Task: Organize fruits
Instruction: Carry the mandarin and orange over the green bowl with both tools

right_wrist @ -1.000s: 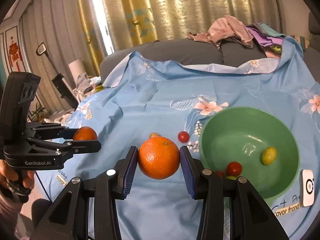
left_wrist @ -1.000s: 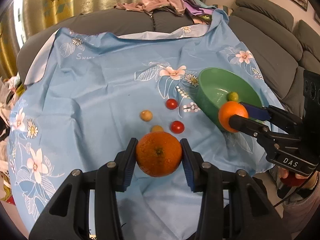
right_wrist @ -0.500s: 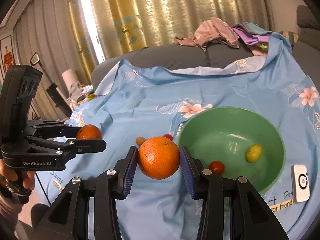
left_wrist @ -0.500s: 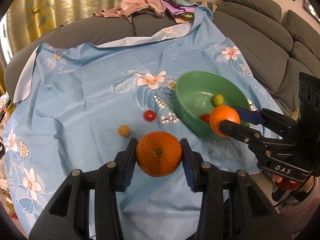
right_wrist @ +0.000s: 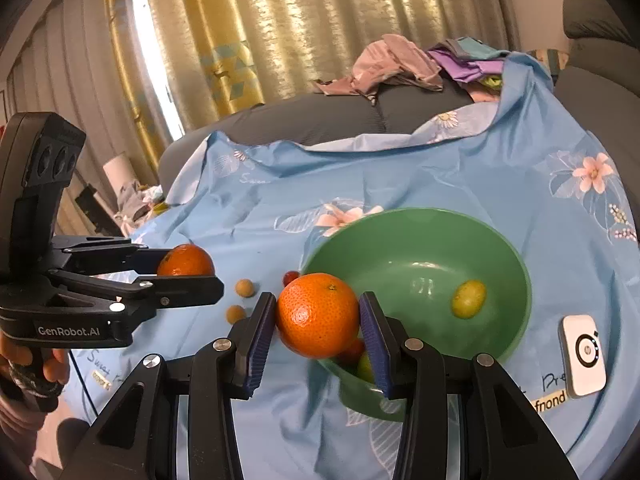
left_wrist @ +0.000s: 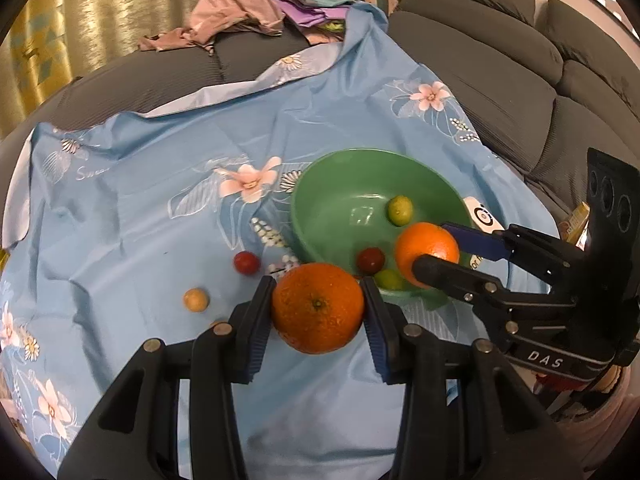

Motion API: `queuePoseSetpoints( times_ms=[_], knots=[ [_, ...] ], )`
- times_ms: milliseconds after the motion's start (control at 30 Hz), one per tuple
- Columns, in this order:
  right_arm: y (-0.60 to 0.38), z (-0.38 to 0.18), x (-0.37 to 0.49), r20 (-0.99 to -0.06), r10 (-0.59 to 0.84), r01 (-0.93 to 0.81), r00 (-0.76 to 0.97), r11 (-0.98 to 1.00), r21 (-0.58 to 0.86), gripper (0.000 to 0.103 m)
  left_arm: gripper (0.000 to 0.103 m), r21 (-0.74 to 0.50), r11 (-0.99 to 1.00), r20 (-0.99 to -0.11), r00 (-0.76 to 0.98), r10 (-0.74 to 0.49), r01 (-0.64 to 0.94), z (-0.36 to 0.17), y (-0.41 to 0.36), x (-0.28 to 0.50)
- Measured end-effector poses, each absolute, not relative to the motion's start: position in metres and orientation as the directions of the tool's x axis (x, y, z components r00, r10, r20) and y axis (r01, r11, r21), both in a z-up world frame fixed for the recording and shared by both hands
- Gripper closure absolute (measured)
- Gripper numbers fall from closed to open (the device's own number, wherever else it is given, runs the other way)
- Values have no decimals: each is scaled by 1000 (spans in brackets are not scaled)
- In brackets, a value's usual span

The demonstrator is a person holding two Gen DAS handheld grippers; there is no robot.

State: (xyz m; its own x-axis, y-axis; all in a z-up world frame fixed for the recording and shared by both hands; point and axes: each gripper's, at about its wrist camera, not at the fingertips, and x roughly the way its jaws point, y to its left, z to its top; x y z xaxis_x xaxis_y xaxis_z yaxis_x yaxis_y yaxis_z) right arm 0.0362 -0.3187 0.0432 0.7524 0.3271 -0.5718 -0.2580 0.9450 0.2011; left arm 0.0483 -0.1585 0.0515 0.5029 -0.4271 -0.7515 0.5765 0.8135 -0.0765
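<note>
Left gripper point(left_wrist: 318, 308) is clamped on an orange point(left_wrist: 318, 307), held above the blue floral cloth point(left_wrist: 120, 208) just short of the green bowl point(left_wrist: 340, 188). Right gripper point(right_wrist: 318, 320) pinches a second orange point(right_wrist: 317, 315) over the bowl's near rim. Bowl contents: one yellow-green fruit point(left_wrist: 400, 210), one cherry tomato point(left_wrist: 371, 260), and a green fruit point(left_wrist: 388, 279) at the near wall. Only the right wrist view shows the white device point(right_wrist: 583, 355) whole; the left wrist view alone shows the grey sofa backrests point(left_wrist: 520, 52).
</note>
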Motion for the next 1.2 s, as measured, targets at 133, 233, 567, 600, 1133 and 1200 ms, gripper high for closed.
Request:
queuePoseSetpoints(
  times_ms=[133, 233, 567, 600, 1133, 1200],
  knots=[
    [-327, 41, 39, -572, 318, -242, 756, 948, 208, 59, 61, -80, 803, -754, 491, -436, 591, 50, -170, 54],
    [-332, 39, 41, -573, 312, -230, 758, 950, 212, 59, 61, -82, 795, -756, 482, -443, 601, 49, -179, 57],
    [-349, 31, 45, -578, 288, -189, 763, 955, 227, 59, 61, -83, 771, -774, 447, -449, 632, 40, -202, 68],
    [-350, 31, 46, -578, 287, -186, 764, 956, 228, 59, 61, -81, 768, -776, 444, -449, 635, 39, -205, 69],
    [-365, 26, 51, -588, 248, -137, 770, 964, 228, 59, 61, -43, 739, -798, 422, -430, 672, 29, -230, 79],
    [-367, 25, 52, -589, 243, -131, 771, 965, 226, 59, 61, -42, 736, -802, 417, -429, 676, 27, -233, 81]
  ],
)
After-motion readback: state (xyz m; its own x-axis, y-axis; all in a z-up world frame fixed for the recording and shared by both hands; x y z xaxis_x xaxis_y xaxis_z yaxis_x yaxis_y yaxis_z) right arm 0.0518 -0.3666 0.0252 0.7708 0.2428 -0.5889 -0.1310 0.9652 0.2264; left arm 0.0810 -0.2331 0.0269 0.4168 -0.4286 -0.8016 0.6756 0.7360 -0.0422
